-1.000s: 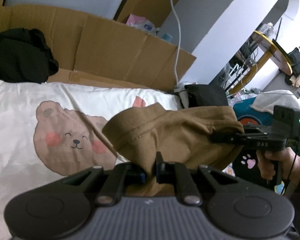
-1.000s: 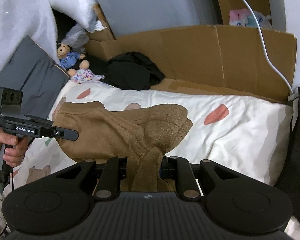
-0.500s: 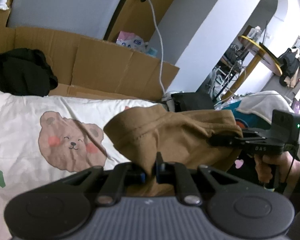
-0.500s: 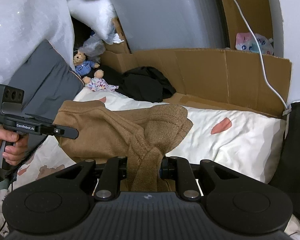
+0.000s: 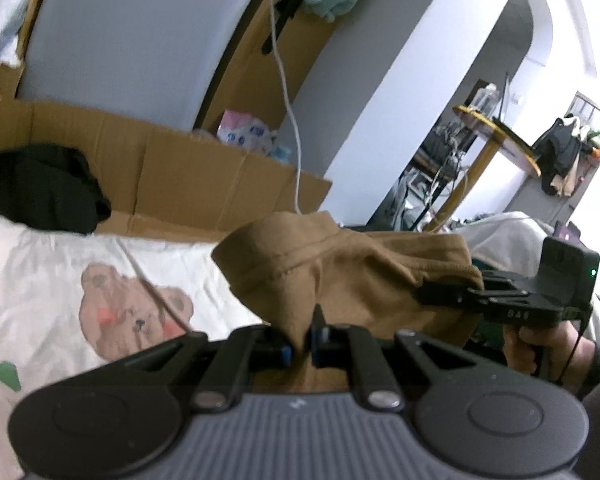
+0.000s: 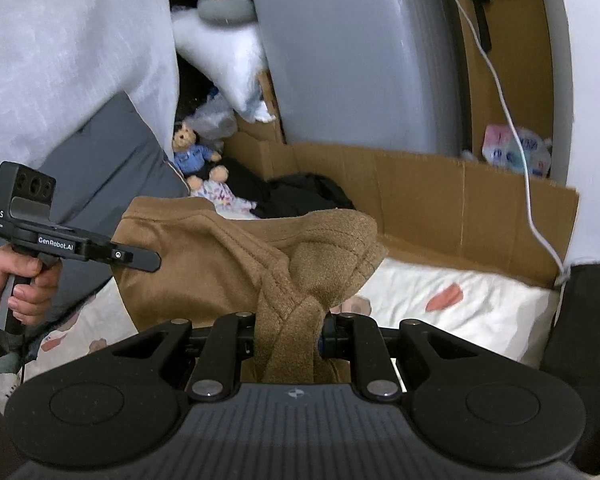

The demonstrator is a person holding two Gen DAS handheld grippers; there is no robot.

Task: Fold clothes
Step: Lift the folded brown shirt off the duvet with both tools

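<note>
- My left hand (image 6: 20,280) grips the handle of the left tongs (image 5: 300,350); they are pinched almost closed on a thin fold of the brown garment (image 5: 340,276).
- That brown garment hangs in the air between my two tongs, lifted above the white bedsheet (image 5: 36,264) with its bear print (image 5: 128,312). Its cloth sags and bunches in the middle.
- My right tongs (image 6: 286,338) are clamped on a thicker bunch of the same garment (image 6: 204,264), a ribbed edge, so the jaws stand a little further apart than the left ones.
- My right hand (image 5: 540,350) shows in the left view, wrapped round its handle.
- Beyond the sheet, a black garment (image 6: 304,196) lies against the cardboard wall (image 6: 440,200), and a white cable (image 6: 508,128) hangs down over the cardboard.
</note>
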